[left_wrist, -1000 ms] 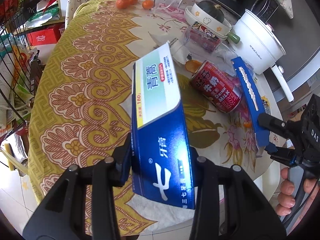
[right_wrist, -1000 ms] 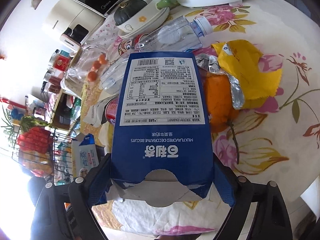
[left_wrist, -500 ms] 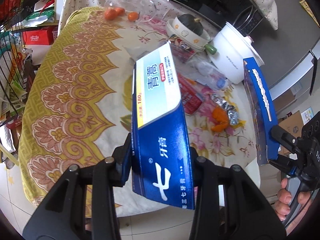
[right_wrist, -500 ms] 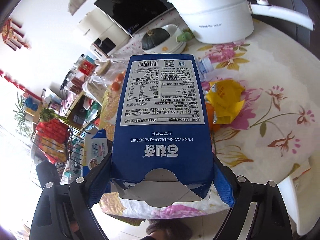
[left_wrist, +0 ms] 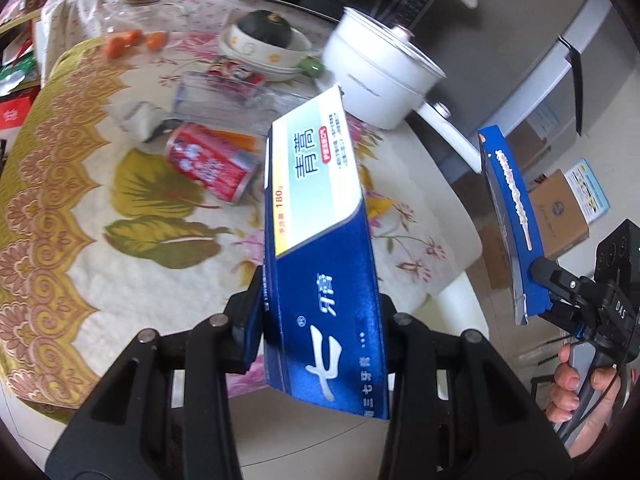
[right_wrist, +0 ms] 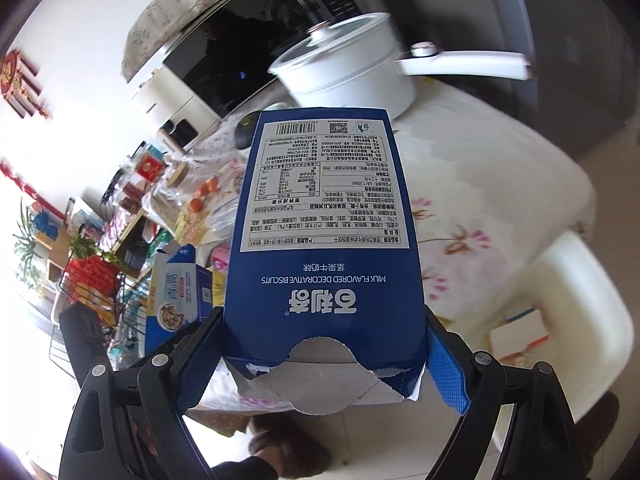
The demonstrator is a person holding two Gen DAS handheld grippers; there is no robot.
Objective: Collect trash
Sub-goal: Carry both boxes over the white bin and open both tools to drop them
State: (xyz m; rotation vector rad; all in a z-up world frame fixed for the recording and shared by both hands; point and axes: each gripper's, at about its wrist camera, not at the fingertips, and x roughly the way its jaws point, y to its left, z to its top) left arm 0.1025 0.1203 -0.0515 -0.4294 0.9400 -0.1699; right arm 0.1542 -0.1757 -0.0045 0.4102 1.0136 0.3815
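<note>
My left gripper [left_wrist: 320, 320] is shut on a blue and white toothpaste box [left_wrist: 316, 216], held up over the near edge of the round table [left_wrist: 60, 208]. My right gripper [right_wrist: 324, 344] is shut on a blue biscuit box [right_wrist: 324, 216] with a torn flap, lifted beside the table; that biscuit box [left_wrist: 508, 220] and the right gripper [left_wrist: 556, 296] with a hand show at the right of the left wrist view. The toothpaste box [right_wrist: 176, 288] appears at the lower left of the right wrist view. A red drink can [left_wrist: 212, 164] lies on the tablecloth.
On the table stand a white electric pot [left_wrist: 380, 80] with a long handle, a bowl holding a dark squash [left_wrist: 264, 40], a clear plastic container [left_wrist: 224, 96], crumpled paper [left_wrist: 136, 120] and small oranges [left_wrist: 128, 40]. A white chair [right_wrist: 568, 320] sits by the table. Cardboard boxes [left_wrist: 560, 216] lie on the floor.
Both grippers have risen and pulled back from the table with their boxes still held. The table looks smaller and farther; the floor and the chair have come into view.
</note>
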